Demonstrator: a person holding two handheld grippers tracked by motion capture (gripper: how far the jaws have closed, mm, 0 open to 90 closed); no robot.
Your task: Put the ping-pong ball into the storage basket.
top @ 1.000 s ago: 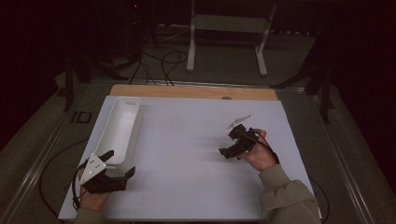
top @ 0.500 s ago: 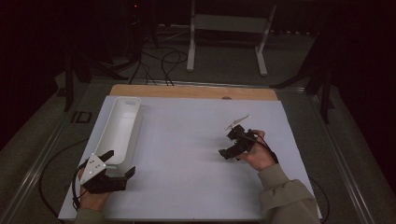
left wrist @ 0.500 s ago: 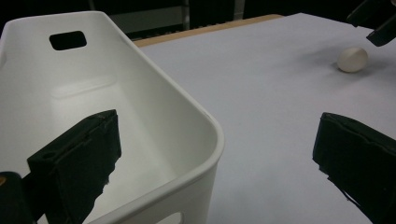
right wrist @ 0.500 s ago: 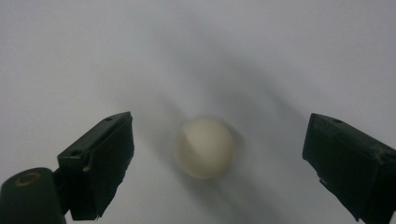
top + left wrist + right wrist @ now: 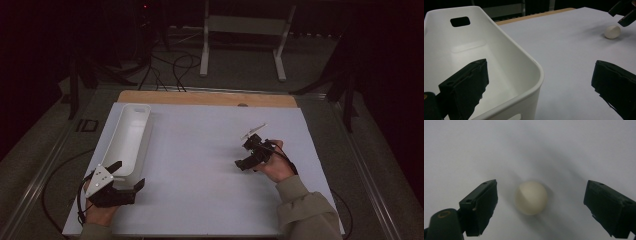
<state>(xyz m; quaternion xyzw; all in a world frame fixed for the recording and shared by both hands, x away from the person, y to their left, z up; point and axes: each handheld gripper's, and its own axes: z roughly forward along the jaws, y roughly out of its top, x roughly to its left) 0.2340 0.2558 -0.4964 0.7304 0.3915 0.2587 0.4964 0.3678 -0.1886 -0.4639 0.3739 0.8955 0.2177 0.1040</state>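
A small off-white ball (image 5: 531, 197) lies on the white table sheet (image 5: 200, 150). My right gripper (image 5: 541, 193) points down over it. Its jaws stand wide on either side of the ball and have just been closing a little, with neither pad touching the ball. In the high view the right gripper (image 5: 249, 159) is right of centre. From the left gripper view, the ball (image 5: 612, 32) sits far off under the right gripper (image 5: 624, 12). My left gripper (image 5: 540, 75) is open, straddling the near corner of a long white bin (image 5: 499, 47). The left gripper (image 5: 129, 175) rests at the bin's (image 5: 127, 135) near end.
The bin is empty and has a handle slot (image 5: 460, 21) in its far end wall. A wooden strip (image 5: 205, 97) runs along the table's far edge. Cables and a white stand (image 5: 245, 30) are on the floor beyond.
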